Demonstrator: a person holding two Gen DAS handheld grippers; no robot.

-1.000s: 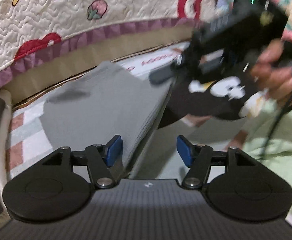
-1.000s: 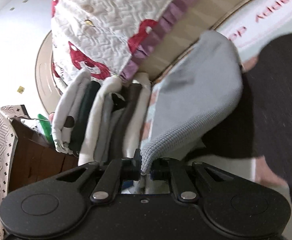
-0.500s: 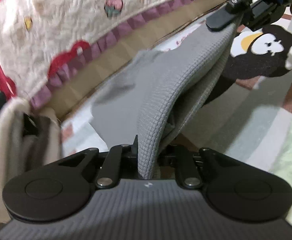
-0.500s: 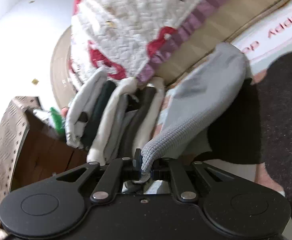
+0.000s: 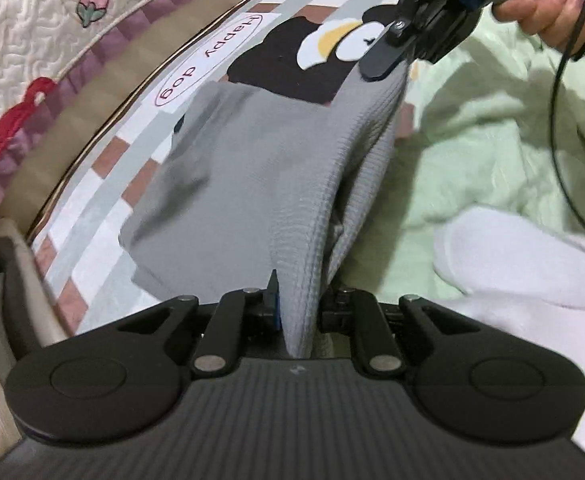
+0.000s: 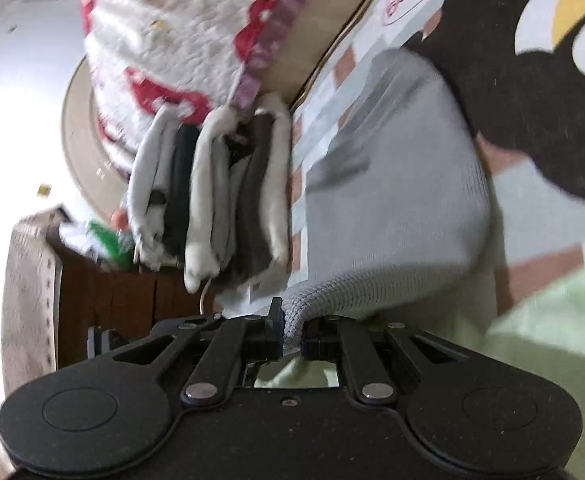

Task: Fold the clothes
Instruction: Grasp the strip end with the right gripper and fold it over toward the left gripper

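Both tongs are clamped on one grey waffle-knit garment [image 5: 252, 184]. Left tongs [image 5: 298, 312] pinch a raised fold of it, jaws nearly closed around the cloth. Right tongs [image 6: 291, 330] pinch another edge, jaws nearly together; from the left wrist they [image 5: 384, 54] appear at the far end of that fold, gripped by a hand [image 5: 544, 8]. Between the two grips the garment hangs taut, its far part lying on a checked mat [image 5: 104, 200] printed with one black cartoon dog [image 5: 292, 60]. Beside the mat stands one stack of folded clothes [image 6: 216, 200], against a quilted strawberry-print cover [image 6: 180, 28]. One pale green blanket [image 5: 484, 152] lies on the mat's other side.
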